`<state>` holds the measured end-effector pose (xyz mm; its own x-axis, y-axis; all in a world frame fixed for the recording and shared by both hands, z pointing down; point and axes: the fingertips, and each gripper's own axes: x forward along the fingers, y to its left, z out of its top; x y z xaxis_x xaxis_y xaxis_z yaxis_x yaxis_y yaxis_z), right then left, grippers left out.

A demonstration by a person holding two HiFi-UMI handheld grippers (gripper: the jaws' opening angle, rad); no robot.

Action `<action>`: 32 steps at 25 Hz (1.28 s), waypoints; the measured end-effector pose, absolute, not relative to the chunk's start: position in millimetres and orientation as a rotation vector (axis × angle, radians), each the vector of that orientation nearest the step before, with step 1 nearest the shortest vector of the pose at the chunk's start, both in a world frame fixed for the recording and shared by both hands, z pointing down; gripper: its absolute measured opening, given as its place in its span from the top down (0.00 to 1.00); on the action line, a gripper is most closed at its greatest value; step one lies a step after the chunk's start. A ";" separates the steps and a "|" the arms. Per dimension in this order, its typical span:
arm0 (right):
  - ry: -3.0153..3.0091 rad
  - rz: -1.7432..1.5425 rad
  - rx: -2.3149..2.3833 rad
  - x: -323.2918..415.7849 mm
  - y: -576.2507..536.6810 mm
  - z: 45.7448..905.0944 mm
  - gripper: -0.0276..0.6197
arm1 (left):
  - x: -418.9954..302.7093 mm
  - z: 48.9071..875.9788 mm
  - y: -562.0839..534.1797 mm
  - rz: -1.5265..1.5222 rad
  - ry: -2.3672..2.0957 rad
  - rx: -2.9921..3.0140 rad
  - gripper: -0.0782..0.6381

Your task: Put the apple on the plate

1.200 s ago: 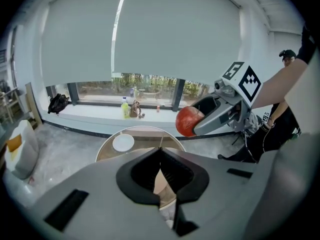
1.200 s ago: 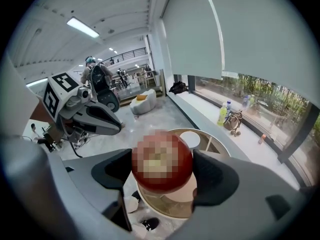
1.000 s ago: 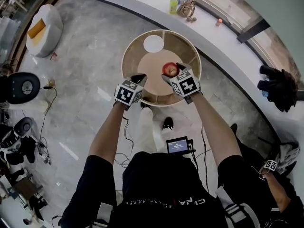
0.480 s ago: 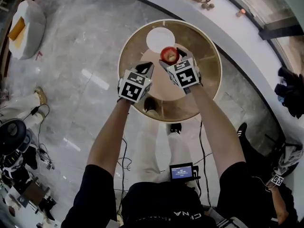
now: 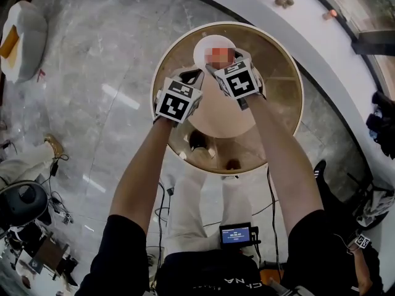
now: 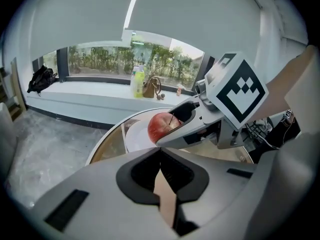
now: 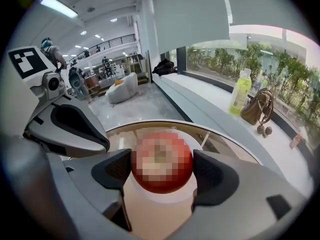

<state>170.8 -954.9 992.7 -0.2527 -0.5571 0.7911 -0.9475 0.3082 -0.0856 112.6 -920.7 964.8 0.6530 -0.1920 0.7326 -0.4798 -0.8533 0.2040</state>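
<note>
The right gripper (image 5: 225, 60) has its fingers closed on the two sides of the red apple (image 6: 161, 127) and carries it over the white plate (image 5: 200, 49). The plate lies at the far side of the round wooden worktop (image 5: 278, 79). In the right gripper view the plate's white shows directly under the fruit, but I cannot tell whether the apple touches it.

The left gripper (image 5: 192, 76) hangs just beside the right one, on its left and short of the plate. Its fingers are pressed together at the tips with nothing between them. It is the closest thing to the apple but does not reach over the plate.

Beyond the worktop runs a long white window ledge (image 7: 210, 104). A yellow-green bottle (image 7: 240, 91) and a brown handbag (image 7: 257, 106) stand side by side on it, well apart from the plate. A black bag (image 6: 41, 78) lies further along the same ledge. A white seat (image 5: 21, 32) stands on the grey floor far off to the left.

Half a second ago the apple was at the plate's near edge; now it sits over the plate's middle. The left gripper has kept its place at the right one's side. The worktop fills more of the head view than before.
</note>
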 end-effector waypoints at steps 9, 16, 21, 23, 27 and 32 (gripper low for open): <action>-1.887 0.805 1.325 169.2 -973.6 1013.0 0.35 | 126.5 980.6 -936.0 0.989 -0.559 2.410 0.87; -1.853 0.838 1.318 182.9 -948.8 982.8 0.35 | 110.2 951.1 -930.9 1.019 -0.594 2.380 0.87; -1.811 0.874 1.323 189.3 -884.9 912.5 0.35 | 89.5 883.7 -888.3 1.084 -0.578 2.361 0.87; -1.815 0.884 1.317 187.0 -854.0 867.1 0.35 | 83.2 840.9 -866.6 1.128 -0.548 2.373 0.87; -1.965 0.908 1.260 173.7 -816.9 746.3 0.35 | 82.0 733.9 -842.6 1.138 -0.572 2.434 0.87; -2.075 0.712 1.191 169.2 -757.7 627.1 0.37 | 97.7 630.1 -797.5 1.163 -0.556 2.603 0.87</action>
<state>169.2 -757.7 627.1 -0.3895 -0.5421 0.7446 -0.8849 0.4444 -0.1394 97.7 -797.5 630.1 0.6119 -0.2442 0.7523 -0.4321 -0.8998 0.0594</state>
